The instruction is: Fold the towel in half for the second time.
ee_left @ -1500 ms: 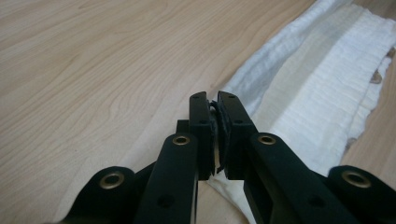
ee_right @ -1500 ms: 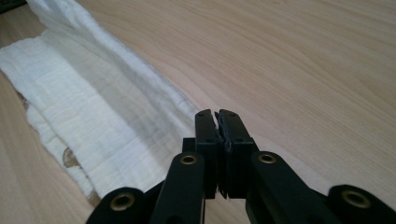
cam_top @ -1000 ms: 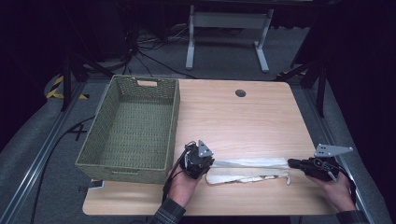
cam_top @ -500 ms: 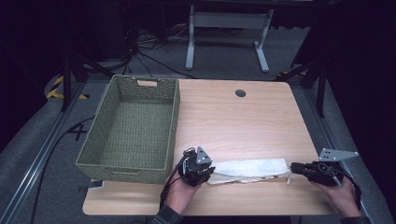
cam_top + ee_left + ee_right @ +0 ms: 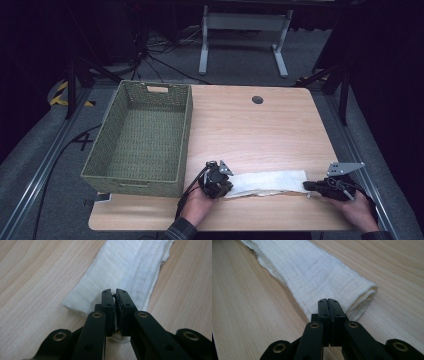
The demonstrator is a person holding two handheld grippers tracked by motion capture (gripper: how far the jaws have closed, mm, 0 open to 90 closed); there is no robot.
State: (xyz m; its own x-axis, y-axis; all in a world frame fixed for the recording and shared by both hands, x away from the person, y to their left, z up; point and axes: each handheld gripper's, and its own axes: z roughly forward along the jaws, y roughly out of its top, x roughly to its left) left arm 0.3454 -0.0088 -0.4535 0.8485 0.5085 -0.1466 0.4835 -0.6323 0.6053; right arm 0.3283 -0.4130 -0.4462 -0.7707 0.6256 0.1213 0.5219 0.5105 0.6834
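Observation:
A white cloth [image 5: 267,182], folded into a long flat strip, lies along the front of the wooden table [image 5: 250,135]. My left gripper [image 5: 226,186] is at the strip's left end. In the left gripper view the jaws [image 5: 114,292] are shut on that end of the cloth [image 5: 125,267], with a bit of fabric showing beneath them. My right gripper [image 5: 306,186] is at the strip's right end. The right gripper view shows its jaws [image 5: 328,301] shut on the near corner of the cloth [image 5: 317,272].
A large green woven basket [image 5: 132,180] stands on the left half of the table, close to my left gripper. A dark cable hole [image 5: 257,100] sits near the far edge. A metal stand [image 5: 240,30] is on the floor beyond the table.
Both grippers have come toward the table's front edge with the cloth. The cloth, rumpled before, now lies as a straight flat strip.

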